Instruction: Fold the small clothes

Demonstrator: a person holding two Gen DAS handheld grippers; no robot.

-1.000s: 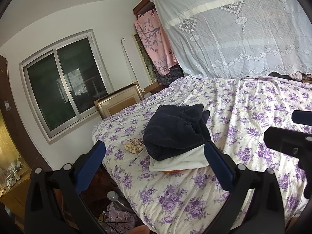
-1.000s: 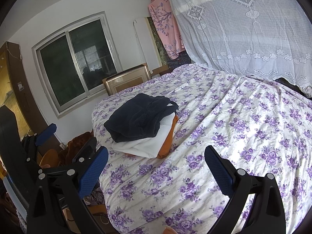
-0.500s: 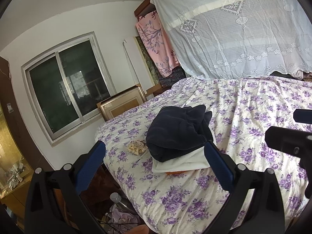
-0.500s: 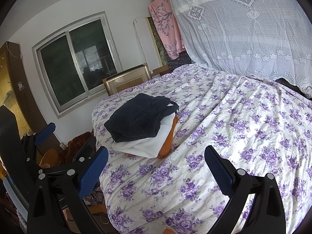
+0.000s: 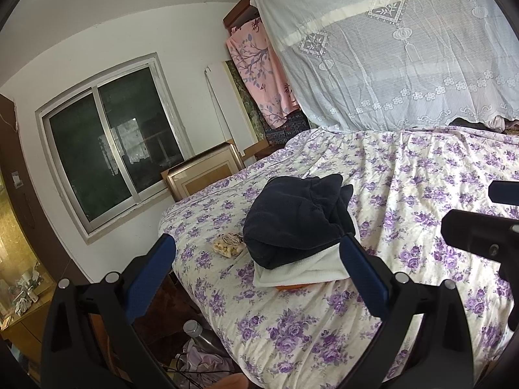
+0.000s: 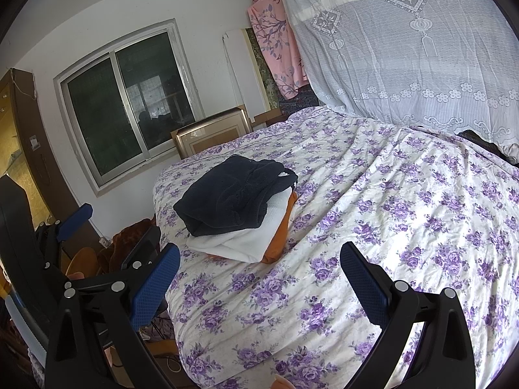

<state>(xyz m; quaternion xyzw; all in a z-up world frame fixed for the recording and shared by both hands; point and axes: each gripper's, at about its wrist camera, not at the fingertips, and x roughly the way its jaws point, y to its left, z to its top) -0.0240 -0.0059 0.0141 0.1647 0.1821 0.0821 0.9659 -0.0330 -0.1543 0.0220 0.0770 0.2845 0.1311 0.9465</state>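
Note:
A stack of folded clothes lies near the left corner of the floral bed [image 5: 421, 214]: a dark navy garment [image 5: 292, 217] on top, a white one [image 5: 301, 272] under it, an orange one [image 5: 292, 287] at the bottom. The stack also shows in the right wrist view, with the navy garment [image 6: 233, 194], white one [image 6: 246, 243] and orange one [image 6: 279, 236]. My left gripper [image 5: 256, 272] is open and empty, held above the bed's near edge in front of the stack. My right gripper [image 6: 259, 278] is open and empty over the bedspread [image 6: 405, 210], to the right of the stack.
A small bag of pale snacks [image 5: 228, 244] lies beside the stack. A framed picture [image 5: 204, 171] leans under the window [image 5: 110, 149]. A lace cloth [image 5: 405, 48] hangs at the back. A metal bottle [image 5: 194, 330] and clutter lie on the floor left of the bed.
The left gripper's view has drifted slightly up and back from the stack. The right gripper has barely moved. Both stay open.

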